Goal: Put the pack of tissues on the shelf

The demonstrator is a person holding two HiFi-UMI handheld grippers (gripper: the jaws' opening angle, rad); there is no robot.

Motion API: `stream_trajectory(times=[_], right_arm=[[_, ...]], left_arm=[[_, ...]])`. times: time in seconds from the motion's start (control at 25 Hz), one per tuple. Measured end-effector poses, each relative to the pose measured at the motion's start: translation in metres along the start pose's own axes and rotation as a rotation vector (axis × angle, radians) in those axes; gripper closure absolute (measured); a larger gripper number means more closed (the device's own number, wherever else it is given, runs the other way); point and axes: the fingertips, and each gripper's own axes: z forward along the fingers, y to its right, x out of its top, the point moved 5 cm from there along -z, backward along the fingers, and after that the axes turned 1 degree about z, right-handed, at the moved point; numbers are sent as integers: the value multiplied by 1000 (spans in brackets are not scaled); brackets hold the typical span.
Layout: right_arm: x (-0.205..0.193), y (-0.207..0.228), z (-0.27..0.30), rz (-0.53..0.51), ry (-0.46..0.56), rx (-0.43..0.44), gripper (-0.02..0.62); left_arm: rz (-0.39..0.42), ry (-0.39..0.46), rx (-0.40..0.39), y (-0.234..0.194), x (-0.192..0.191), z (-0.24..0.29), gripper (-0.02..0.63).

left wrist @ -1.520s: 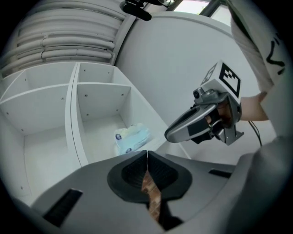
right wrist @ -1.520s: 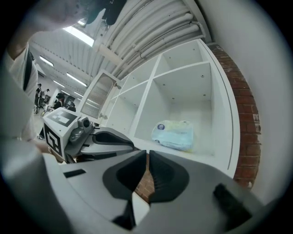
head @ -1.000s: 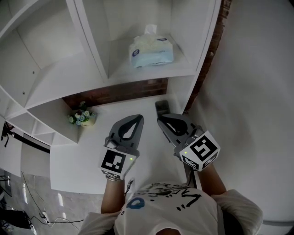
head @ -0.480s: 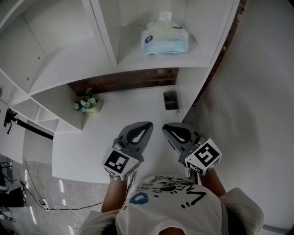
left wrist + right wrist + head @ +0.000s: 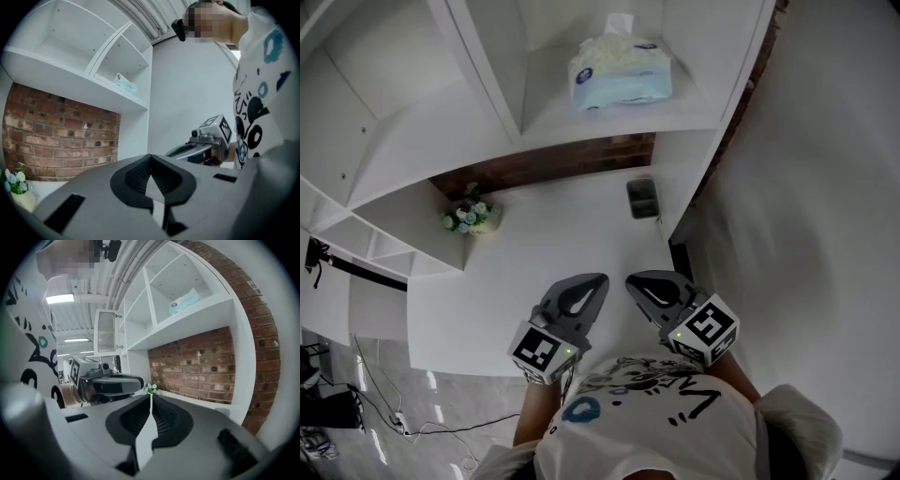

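The pack [image 5: 621, 70] lies flat in the right-hand compartment of the shelf [image 5: 609, 127], up above the desk [image 5: 534, 253] and well apart from both of my tongs. In the head view its long axis runs left to right, along the front edge of the board it rests on. One short end, the one with a dark oval mark, faces the upright divider on the left. A tuft of tissue stands out of its top face. The compartment's side wall is just beside the other short end. On the desk, close under the brick wall [image 5: 544, 167], sits a small dark tray [image 5: 642, 198], and I cannot tell what is in it. Further left a pale pot [image 5: 478, 246] holds a bunch of small blue and white flowers [image 5: 467, 214]. My left tongs [image 5: 598, 278] hang low over the near edge of the desk, tips pressed together with nothing in them. My right tongs [image 5: 632, 279] hang just beside them, tips pointing the same way toward the wall. Their jaws are closing, all but together with only a hairline of light between the pads, and nothing is caught there.
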Motion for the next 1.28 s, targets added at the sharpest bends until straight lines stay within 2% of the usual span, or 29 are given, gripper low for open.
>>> stream_trajectory(times=[0.32,1.28], right_arm=[[-12,-7,3,24,-50,17,568],[-22,-7,-3,32,-89,2,569]], left_arm=[[-53,-34,-24,7,-19,-5,591],[-15,-112,-19,14,-24,3,591]])
